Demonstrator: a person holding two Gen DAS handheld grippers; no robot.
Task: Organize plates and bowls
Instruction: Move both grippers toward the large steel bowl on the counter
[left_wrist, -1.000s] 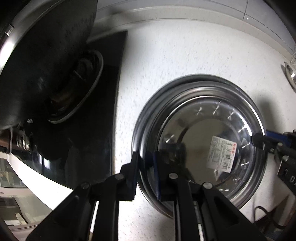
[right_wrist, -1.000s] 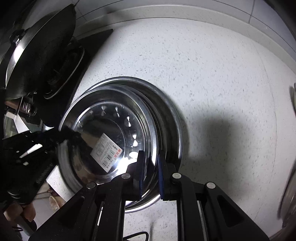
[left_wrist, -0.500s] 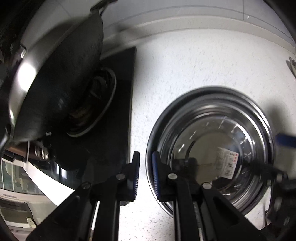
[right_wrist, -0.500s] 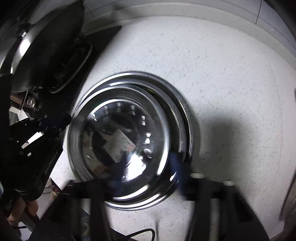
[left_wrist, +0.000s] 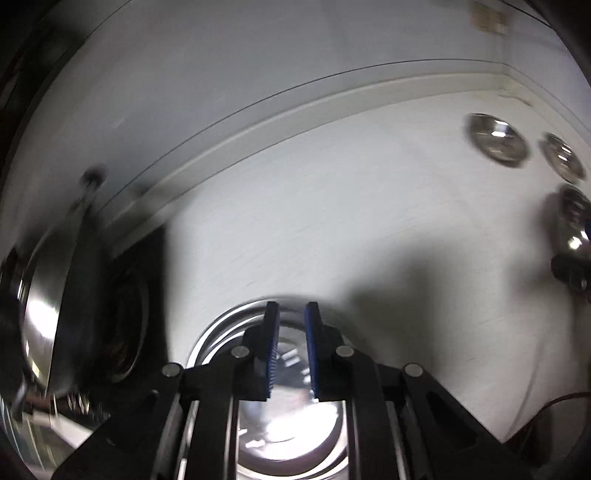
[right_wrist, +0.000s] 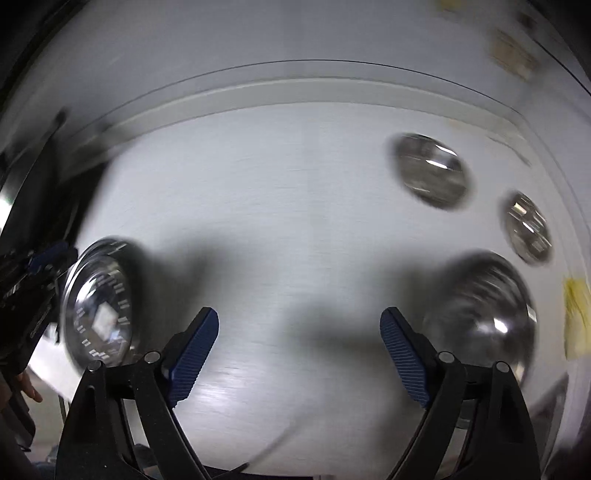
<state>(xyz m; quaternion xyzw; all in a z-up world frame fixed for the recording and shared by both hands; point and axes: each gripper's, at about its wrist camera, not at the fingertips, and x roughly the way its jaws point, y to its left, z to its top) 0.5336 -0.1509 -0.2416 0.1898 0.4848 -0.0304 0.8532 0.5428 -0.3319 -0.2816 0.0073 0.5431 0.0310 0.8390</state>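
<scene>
A stack of steel plates (left_wrist: 288, 428) with a labelled one on top lies on the white counter; it also shows in the right wrist view (right_wrist: 98, 317) at the left. My left gripper (left_wrist: 290, 347) hovers above the stack's far rim, jaws a narrow gap apart, holding nothing. My right gripper (right_wrist: 299, 354) is wide open and empty above bare counter. A large steel bowl (right_wrist: 480, 314) sits just right of its right finger. Two small steel bowls (right_wrist: 430, 171) (right_wrist: 528, 229) lie farther back right. Both views are motion-blurred.
A dark wok (left_wrist: 40, 314) sits on the black stove (left_wrist: 136, 295) at the left. The tiled wall and counter backsplash (left_wrist: 295, 107) run across the back. A yellow cloth (right_wrist: 578, 321) lies at the far right.
Both grippers let go of the labelled plate, which now rests on the stack. Both lifted and tilted up; the right one opened wide and swung right toward the bowls.
</scene>
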